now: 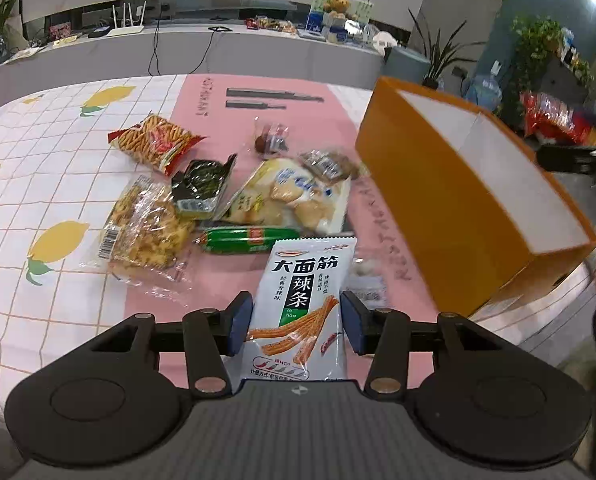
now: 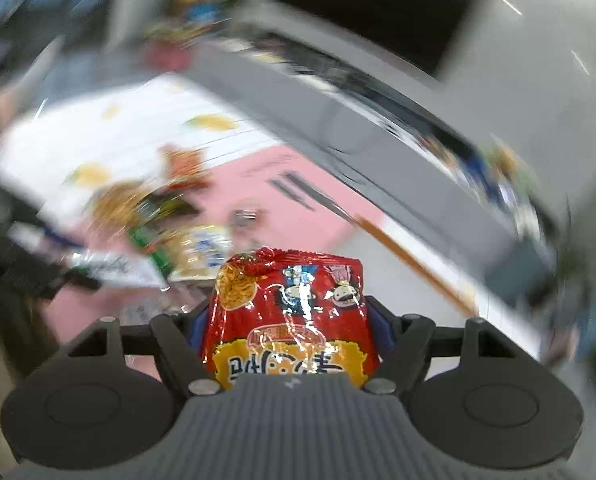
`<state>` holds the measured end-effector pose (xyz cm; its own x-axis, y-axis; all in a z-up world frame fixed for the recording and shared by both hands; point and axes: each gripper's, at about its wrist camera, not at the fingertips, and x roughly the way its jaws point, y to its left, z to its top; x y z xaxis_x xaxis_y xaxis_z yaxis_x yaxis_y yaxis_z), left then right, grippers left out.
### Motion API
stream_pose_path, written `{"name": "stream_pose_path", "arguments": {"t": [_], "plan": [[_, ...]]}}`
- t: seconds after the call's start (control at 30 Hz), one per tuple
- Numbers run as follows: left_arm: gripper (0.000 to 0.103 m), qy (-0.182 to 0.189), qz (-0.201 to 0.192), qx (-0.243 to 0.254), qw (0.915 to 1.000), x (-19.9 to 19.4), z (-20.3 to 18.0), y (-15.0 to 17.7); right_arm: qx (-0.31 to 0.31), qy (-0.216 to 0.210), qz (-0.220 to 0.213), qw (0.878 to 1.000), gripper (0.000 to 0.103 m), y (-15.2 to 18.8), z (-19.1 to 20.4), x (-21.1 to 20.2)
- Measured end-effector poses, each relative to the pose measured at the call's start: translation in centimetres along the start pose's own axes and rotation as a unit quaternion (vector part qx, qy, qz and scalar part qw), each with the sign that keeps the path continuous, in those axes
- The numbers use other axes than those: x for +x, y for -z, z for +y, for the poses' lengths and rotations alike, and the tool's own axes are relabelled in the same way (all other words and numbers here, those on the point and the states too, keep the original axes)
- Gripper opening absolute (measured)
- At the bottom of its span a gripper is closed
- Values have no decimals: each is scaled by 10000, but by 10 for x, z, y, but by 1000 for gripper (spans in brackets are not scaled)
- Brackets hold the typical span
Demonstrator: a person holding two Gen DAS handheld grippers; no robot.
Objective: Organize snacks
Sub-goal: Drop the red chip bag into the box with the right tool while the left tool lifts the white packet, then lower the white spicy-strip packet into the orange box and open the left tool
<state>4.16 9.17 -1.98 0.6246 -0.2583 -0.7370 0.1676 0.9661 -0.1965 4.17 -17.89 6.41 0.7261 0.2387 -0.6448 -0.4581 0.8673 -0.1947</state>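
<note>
While my left gripper is grasping the white spicy-strip packet, my right gripper is clenching the red snack bag.

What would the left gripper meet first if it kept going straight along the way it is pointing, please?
The left gripper already has the white spicy-strip packet between its fingers. Beyond that, the green sausage on the table looks first in line, though depth is hard to judge.
</note>
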Motion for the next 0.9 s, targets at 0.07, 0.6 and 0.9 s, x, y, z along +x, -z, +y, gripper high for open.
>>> {"name": "stream_pose_path", "arguments": {"t": [0.07, 0.6, 0.9], "plan": [[54, 81, -47, -44, 9999, -4, -5, -2, 819, 178, 167, 9963, 72, 17, -24, 14], [54, 262, -311, 163, 9990, -29, -60, -28, 2904, -577, 710, 9525, 92, 51, -33, 79], [54, 541, -280, 319, 9976, -15, -112, -45, 2619, -697, -152, 9624, 92, 63, -51, 8]]}}
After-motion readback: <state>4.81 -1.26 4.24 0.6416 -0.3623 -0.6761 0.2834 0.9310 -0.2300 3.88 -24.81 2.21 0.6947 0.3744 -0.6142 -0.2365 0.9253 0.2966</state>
